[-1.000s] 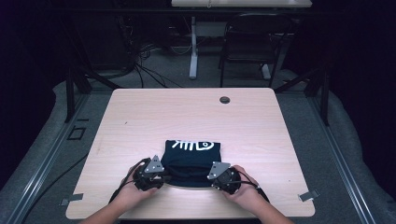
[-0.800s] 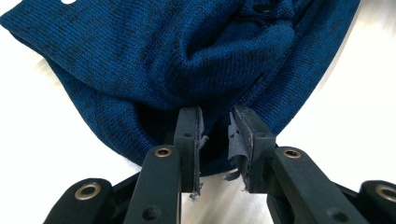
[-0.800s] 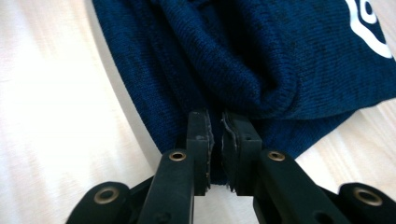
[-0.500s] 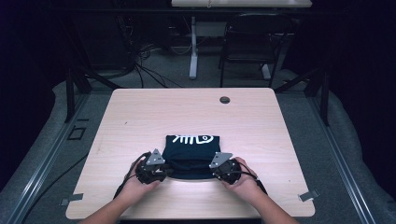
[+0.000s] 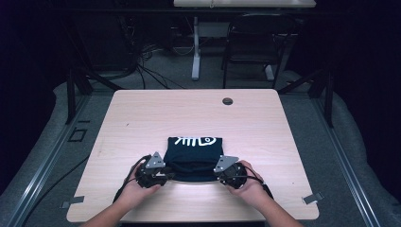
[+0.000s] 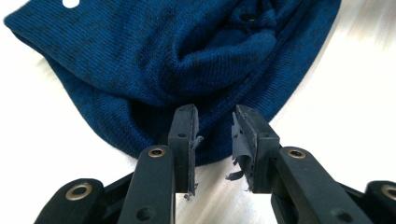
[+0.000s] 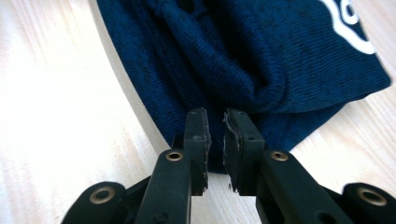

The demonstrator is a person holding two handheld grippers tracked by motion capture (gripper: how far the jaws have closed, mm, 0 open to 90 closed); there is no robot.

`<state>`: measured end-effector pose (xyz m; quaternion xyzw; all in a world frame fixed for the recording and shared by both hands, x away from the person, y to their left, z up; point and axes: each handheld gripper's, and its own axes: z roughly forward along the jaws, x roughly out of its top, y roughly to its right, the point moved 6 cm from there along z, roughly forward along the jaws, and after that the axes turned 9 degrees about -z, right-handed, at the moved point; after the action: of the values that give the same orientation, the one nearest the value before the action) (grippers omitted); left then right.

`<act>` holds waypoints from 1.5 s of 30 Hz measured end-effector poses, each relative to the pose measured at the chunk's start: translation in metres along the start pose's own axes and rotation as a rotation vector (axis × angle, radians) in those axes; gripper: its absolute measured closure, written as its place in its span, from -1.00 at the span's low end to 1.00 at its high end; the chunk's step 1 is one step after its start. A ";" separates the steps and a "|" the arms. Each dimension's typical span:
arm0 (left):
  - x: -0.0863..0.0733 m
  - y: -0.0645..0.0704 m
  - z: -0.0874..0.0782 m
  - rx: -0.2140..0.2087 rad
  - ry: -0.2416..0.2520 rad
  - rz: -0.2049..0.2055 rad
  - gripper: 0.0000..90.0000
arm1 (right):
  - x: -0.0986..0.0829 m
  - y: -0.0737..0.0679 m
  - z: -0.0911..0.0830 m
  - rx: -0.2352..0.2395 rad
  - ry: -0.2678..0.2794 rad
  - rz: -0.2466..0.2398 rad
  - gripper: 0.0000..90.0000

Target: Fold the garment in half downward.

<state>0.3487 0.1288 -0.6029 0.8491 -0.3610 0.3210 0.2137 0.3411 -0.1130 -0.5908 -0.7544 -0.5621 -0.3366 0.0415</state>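
I hold both grippers at the near edge of the folded shirt (image 5: pixel 195 156) on the surface (image 5: pixel 142 118). Left gripper (image 6: pixel 215 140) and right gripper (image 7: pixel 215 140) fingers stand slightly apart over the hem; whether cloth lies between them is hidden.

Bare surface (image 5: pixel 198 113) lies open beyond and to both sides of my claws, only the folded navy shirt (image 5: pixel 194 153) between them and a small grommet (image 5: pixel 228 101) far off.
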 end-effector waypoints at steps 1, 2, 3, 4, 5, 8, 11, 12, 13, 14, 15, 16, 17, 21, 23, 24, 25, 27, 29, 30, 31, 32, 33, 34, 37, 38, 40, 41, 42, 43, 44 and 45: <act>0.000 0.000 -0.002 -0.001 0.004 -0.003 0.52 | 0.001 0.000 -0.002 -0.004 0.006 0.003 0.72; 0.000 0.000 -0.004 0.003 0.012 -0.006 0.51 | 0.001 0.001 -0.005 -0.006 0.006 0.003 0.71; 0.000 -0.001 -0.007 0.001 0.012 -0.007 0.50 | 0.002 0.001 -0.008 -0.008 0.016 0.012 0.71; 0.000 -0.001 -0.010 0.004 0.015 -0.009 0.48 | 0.002 0.001 -0.010 -0.012 0.022 0.016 0.70; 0.000 -0.001 -0.010 0.004 0.015 -0.009 0.47 | 0.003 0.001 -0.013 -0.015 0.036 0.028 0.70; -0.002 -0.005 -0.023 0.014 0.035 -0.033 0.46 | 0.002 0.003 -0.023 -0.023 0.038 0.037 0.69; -0.005 -0.010 -0.031 0.032 0.042 -0.043 0.43 | -0.001 0.002 -0.030 -0.030 0.047 0.055 0.65; -0.005 -0.010 -0.031 0.032 0.042 -0.043 0.42 | -0.001 0.002 -0.030 -0.030 0.047 0.055 0.65; -0.007 -0.013 -0.034 0.044 0.050 -0.053 0.41 | -0.003 0.001 -0.033 -0.038 0.049 0.070 0.62; -0.008 -0.014 -0.036 0.050 0.055 -0.060 0.41 | -0.004 0.000 -0.034 -0.041 0.053 0.076 0.61; -0.009 -0.015 -0.038 0.048 0.059 -0.070 0.40 | -0.006 -0.001 -0.035 -0.045 0.059 0.086 0.59; -0.011 -0.016 -0.039 0.048 0.064 -0.078 0.39 | -0.007 -0.001 -0.037 -0.048 0.056 0.087 0.58; -0.012 -0.017 -0.040 0.054 0.071 -0.086 0.38 | -0.009 -0.002 -0.037 -0.049 0.057 0.090 0.56; -0.018 -0.019 -0.043 0.062 0.087 -0.106 0.34 | -0.016 -0.003 -0.041 -0.056 0.067 0.135 0.48; -0.021 -0.022 -0.044 0.070 0.094 -0.115 0.31 | -0.019 -0.003 -0.043 -0.047 0.078 0.156 0.45; -0.023 -0.022 -0.044 0.072 0.097 -0.126 0.30 | -0.021 -0.004 -0.043 -0.046 0.085 0.169 0.44; -0.026 -0.023 -0.044 0.070 0.094 -0.130 0.29 | -0.023 -0.004 -0.044 -0.048 0.085 0.181 0.43; -0.030 -0.025 -0.044 0.073 0.093 -0.137 0.28 | -0.027 -0.006 -0.045 -0.047 0.091 0.198 0.42; -0.032 -0.026 -0.043 0.069 0.096 -0.146 0.27 | -0.031 -0.007 -0.044 -0.050 0.096 0.217 0.40; -0.034 -0.026 -0.044 0.072 0.098 -0.153 0.27 | -0.034 -0.008 -0.044 -0.050 0.087 0.218 0.38; -0.034 -0.027 -0.044 0.073 0.098 -0.149 0.26 | -0.035 -0.008 -0.044 -0.053 0.087 0.226 0.37; -0.035 -0.028 -0.044 0.074 0.100 -0.160 0.26 | -0.037 -0.008 -0.043 -0.057 0.091 0.235 0.36; -0.036 -0.029 -0.044 0.076 0.102 -0.156 0.26 | -0.038 -0.008 -0.043 -0.057 0.096 0.238 0.34; -0.037 -0.030 -0.044 0.078 0.102 -0.162 0.26 | -0.040 -0.008 -0.042 -0.058 0.096 0.242 0.33; -0.039 -0.034 -0.045 0.079 0.112 -0.177 0.26 | -0.044 -0.009 -0.039 -0.060 0.096 0.258 0.31; -0.039 -0.035 -0.045 0.080 0.117 -0.186 0.26 | -0.045 -0.009 -0.038 -0.061 0.092 0.257 0.30; -0.039 -0.037 -0.045 0.082 0.123 -0.192 0.25 | -0.046 -0.010 -0.036 -0.064 0.097 0.259 0.29; -0.039 -0.037 -0.045 0.082 0.123 -0.192 0.24 | -0.047 -0.010 -0.035 -0.065 0.097 0.255 0.28; -0.041 -0.039 -0.045 0.083 0.120 -0.200 0.24 | -0.047 -0.011 -0.033 -0.062 0.101 0.264 0.27; -0.041 -0.040 -0.045 0.091 0.122 -0.195 0.24 | -0.048 -0.011 -0.032 -0.059 0.104 0.265 0.27; -0.042 -0.041 -0.046 0.099 0.117 -0.191 0.24 | -0.048 -0.011 -0.031 -0.056 0.104 0.268 0.27; -0.043 -0.042 -0.046 0.105 0.114 -0.186 0.24 | -0.049 -0.011 -0.030 -0.054 0.104 0.272 0.27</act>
<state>0.3392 0.2033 -0.6060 0.8693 -0.2508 0.3659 0.2179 0.3106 -0.1623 -0.5984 -0.8058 -0.4426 -0.3816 0.0957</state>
